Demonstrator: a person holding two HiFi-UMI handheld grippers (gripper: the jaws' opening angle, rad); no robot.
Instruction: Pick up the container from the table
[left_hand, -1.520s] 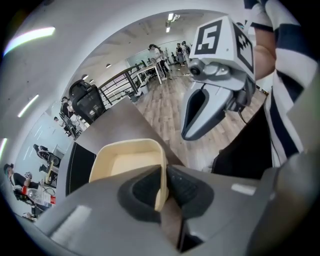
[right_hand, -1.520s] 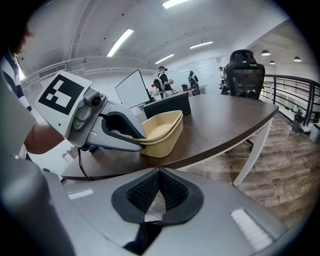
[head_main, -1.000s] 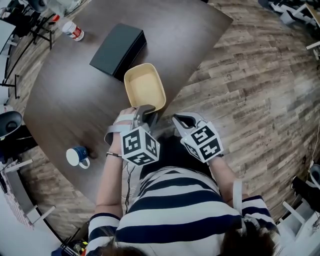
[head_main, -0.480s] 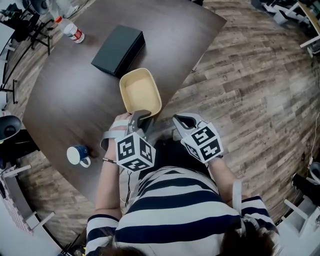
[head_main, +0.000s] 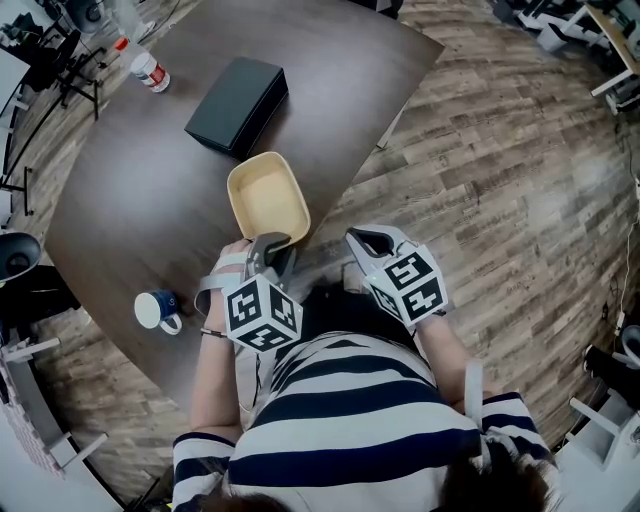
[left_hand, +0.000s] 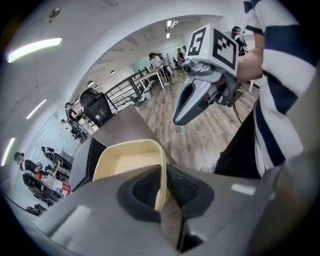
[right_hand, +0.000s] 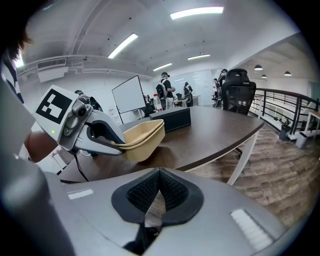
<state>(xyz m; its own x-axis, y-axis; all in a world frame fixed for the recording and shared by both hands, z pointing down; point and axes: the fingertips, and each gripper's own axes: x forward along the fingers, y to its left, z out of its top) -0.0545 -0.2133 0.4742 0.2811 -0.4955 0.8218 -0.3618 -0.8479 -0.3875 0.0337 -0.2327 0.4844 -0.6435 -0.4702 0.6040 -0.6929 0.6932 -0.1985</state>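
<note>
Beige container (left_hand: 125, 164), near rim clamped in L tongs (left_hand: 162, 186)

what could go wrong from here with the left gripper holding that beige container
1. The left gripper pinches only one thin rim of the container between its fingers. Held at one end like this, it could tilt or slip out.
2. The black box lies just beyond the container's far end, so a forward swing could knock it.
</note>
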